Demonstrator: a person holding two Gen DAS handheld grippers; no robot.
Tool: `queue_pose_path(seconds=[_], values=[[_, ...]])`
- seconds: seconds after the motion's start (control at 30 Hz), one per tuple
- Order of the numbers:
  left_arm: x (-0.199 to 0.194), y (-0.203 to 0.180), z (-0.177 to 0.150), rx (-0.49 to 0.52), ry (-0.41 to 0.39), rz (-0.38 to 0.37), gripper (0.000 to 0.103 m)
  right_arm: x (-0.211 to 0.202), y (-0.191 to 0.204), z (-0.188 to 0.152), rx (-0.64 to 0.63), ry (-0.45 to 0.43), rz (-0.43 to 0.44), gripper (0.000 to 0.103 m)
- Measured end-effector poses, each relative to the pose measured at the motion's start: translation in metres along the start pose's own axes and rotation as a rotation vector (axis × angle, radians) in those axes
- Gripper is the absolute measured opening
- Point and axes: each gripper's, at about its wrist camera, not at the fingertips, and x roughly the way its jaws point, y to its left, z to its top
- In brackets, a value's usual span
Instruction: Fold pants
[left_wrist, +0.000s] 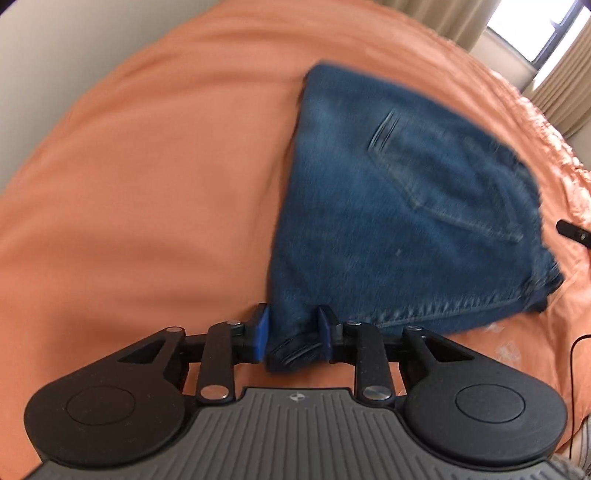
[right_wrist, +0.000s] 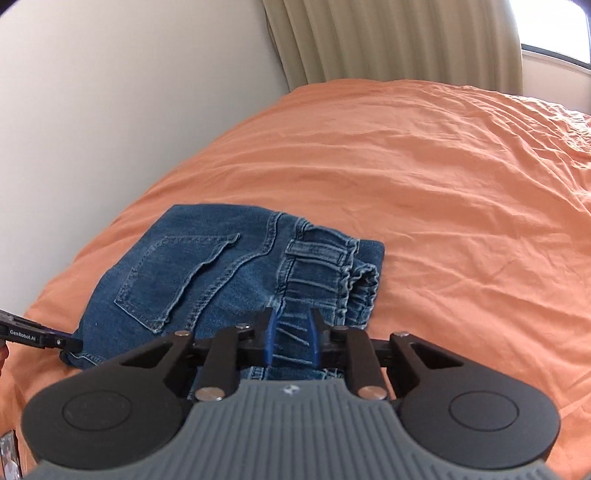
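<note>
A bed (left_wrist: 129, 166) with an orange sheet stood by a pale wall and curtains (left_wrist: 565, 92). In the left wrist view, folded blue jeans (left_wrist: 399, 184) lay on the sheet, and the left gripper (left_wrist: 293, 332) was partly closed on their bunched near corner. In the right wrist view, the right gripper (right_wrist: 291, 338) stood narrow over the gathered waistband of the jeans (right_wrist: 207, 280); whether its pads pressed the cloth I cannot tell.
</note>
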Motion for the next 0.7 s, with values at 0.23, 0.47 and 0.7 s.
queue_pose_path(seconds=[0.23,0.47,0.7], values=[[-0.034,-0.010,0.018,0.032,-0.080,0.017,0.031,-0.004,-0.009,0.011,-0.031,-0.026,-0.041,0.014],[-0.036,-0.018,0.063,-0.019,-0.225,-0.009,0.031,0.042,-0.010,0.055,0.006,0.021,-0.076,0.013],[0.006,-0.013,0.061,-0.077,-0.173,-0.013,0.032,0.100,-0.027,0.047,0.008,0.125,-0.152,0.006]])
